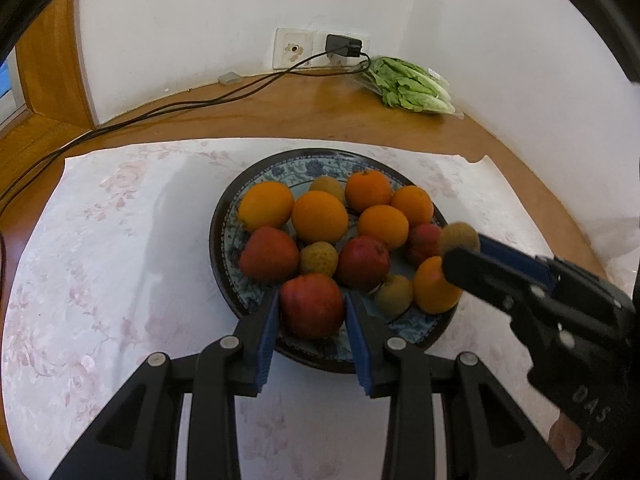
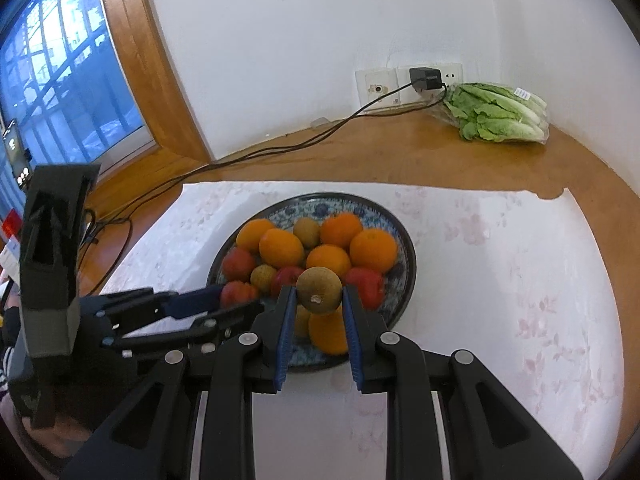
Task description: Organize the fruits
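Right hand-held gripper (image 2: 319, 294) is clamped on a small brown kiwi (image 2: 319, 290), pads on its two sides, fruit raised just above the near edge of the plate (image 2: 408, 276). Kiwi looks light w/ fuzzy skin, so decent friction, but flesh is likely soft; a firm pinch could bruise it. Grip sits across the widest part, which seems the safest spot.

Left hand-held gripper (image 1: 311, 312) is closed on a red apple (image 1: 312, 305) at the plate's near rim, blue pads touching both flanks. Apple probably heavier and stiff, skin smooth and a bit slippery; hold across the middle, not near the top, or it may squirt out.

Outward: plate is crowded w/ oranges (image 1: 319, 216), more red apples and other small brownish fruits, all touching. Round fruit, so lifting one may let neighbours roll. Plate rests on a pale floral cloth (image 1: 100, 240) on the wooden bench (image 1: 280, 120); bagged lettuce (image 1: 408, 86) well apart by the wall.
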